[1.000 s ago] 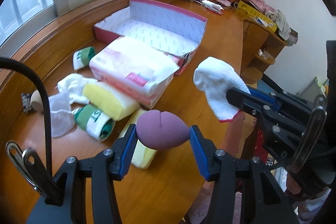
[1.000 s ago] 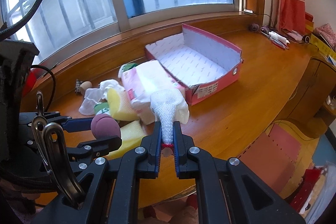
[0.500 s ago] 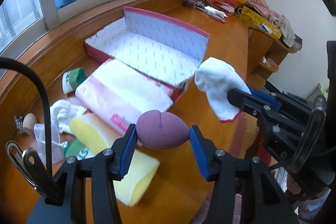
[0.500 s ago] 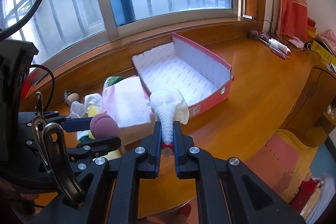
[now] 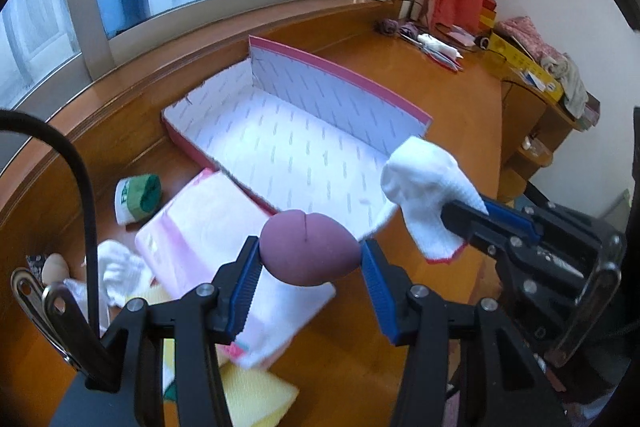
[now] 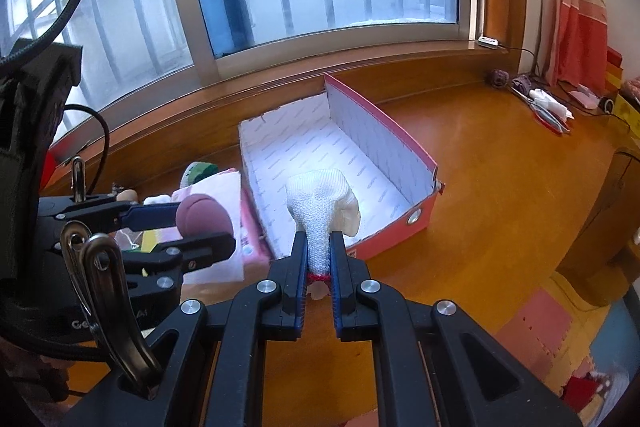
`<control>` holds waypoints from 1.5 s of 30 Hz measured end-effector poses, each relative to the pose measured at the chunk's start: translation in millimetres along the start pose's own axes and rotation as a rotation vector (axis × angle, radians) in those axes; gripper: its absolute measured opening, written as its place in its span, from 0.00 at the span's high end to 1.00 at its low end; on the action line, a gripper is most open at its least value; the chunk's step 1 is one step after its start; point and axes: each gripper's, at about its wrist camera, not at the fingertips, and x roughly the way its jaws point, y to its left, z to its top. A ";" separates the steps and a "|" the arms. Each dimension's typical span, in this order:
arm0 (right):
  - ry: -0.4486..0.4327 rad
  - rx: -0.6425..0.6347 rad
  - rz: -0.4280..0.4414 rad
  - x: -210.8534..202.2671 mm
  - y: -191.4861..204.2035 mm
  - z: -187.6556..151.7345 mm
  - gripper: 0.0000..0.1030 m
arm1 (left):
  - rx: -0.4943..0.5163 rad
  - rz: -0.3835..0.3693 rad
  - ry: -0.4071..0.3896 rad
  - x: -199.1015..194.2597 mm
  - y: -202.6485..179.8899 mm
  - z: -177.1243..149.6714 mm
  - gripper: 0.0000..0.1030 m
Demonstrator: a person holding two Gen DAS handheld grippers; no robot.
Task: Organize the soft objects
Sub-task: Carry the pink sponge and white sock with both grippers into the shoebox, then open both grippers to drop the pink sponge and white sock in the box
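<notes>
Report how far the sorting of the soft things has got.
Done: nothing yet; the pink box is bare inside. In hand: the left gripper holds a purple sponge egg, and the right gripper pinches a white sock, both near the box. Left: tissue pack, green rolled sock, yellow sponge.

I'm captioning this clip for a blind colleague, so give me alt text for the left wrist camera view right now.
The left gripper clamps a purple egg-shaped sponge above a wooden desk, facing an open, empty pink box. At right, the right gripper holds a white sock near the box's corner. A pink tissue pack, yellow sponges and a green-and-white roll lie at left.
</notes>
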 end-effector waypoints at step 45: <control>0.061 0.030 0.023 76.9 -52.6 29.4 0.75 | -0.102 0.028 0.111 85.7 5.7 39.3 0.36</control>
